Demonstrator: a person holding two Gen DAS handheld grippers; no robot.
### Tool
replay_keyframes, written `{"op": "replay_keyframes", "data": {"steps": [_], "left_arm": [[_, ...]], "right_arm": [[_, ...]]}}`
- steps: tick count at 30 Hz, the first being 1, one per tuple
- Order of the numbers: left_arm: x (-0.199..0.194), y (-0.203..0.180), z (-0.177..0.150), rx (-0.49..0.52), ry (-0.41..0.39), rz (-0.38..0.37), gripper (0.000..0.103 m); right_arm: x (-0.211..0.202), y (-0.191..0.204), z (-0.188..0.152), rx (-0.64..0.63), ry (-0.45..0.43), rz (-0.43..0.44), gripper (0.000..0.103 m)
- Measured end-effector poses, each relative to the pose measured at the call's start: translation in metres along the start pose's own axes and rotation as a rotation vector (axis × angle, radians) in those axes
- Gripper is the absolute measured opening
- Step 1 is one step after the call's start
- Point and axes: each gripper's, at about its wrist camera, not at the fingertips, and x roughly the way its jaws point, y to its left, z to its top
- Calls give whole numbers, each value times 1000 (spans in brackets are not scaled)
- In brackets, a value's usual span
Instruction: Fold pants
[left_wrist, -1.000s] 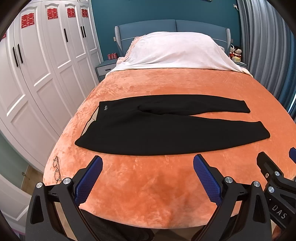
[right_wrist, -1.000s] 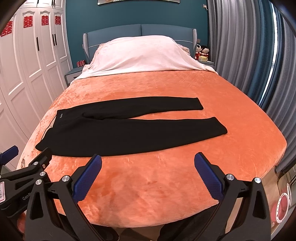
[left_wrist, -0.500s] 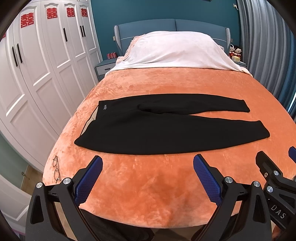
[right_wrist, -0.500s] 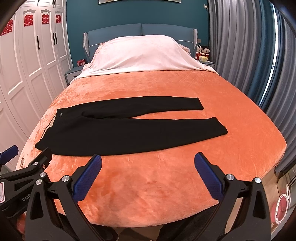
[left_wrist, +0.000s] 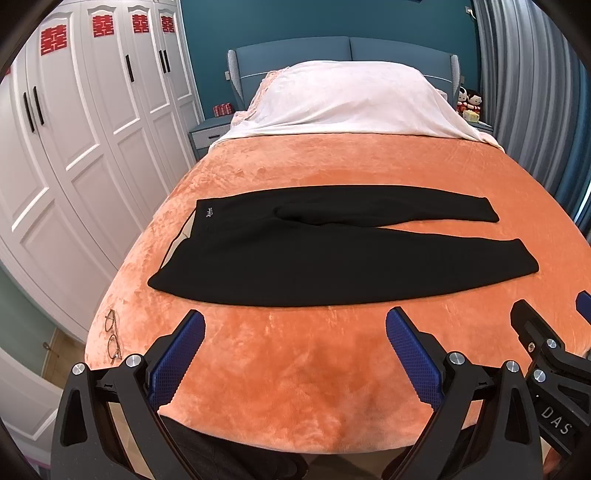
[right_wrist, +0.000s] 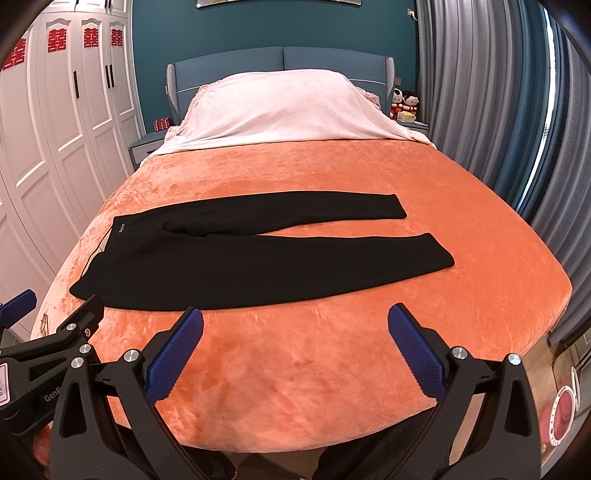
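the black pants (left_wrist: 295, 254) lie flat on the orange blanket (left_wrist: 295, 369), ahead of both tongs. the left gripper (left_wrist: 293, 347) and right gripper (right_wrist: 295, 345) are wide and hold nothing. folding is not begun; next, i think, they must reach the near leg.

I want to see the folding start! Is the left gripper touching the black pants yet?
Apart. The left wrist view shows orange blanket between the open left gripper and the pants.

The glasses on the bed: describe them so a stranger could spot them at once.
Start from the bed's orange blanket, where black pants lie spread flat. Go to the blanket's near left corner, on the wardrobe side past the waistband. There lies a pair of thin-rimmed glasses, the only small wiry thing on the blanket.
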Motion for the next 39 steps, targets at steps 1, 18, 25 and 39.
{"op": "replay_keyframes", "data": {"steps": [1,18,25,39], "left_arm": [[0,0,0,2,1,-1,96],[6,1,-3,-7,21,0,97],[32,28,8,-71,52,-20,97],[206,132,117,-159,126,70,97]], "right_arm": [[1,0,-1,0,-1,0,98],[4,3,-4,-2,3,-3,98],[29,-10,-4,21,38,18,98],[146,-37,48,49,99,41,98]]}}
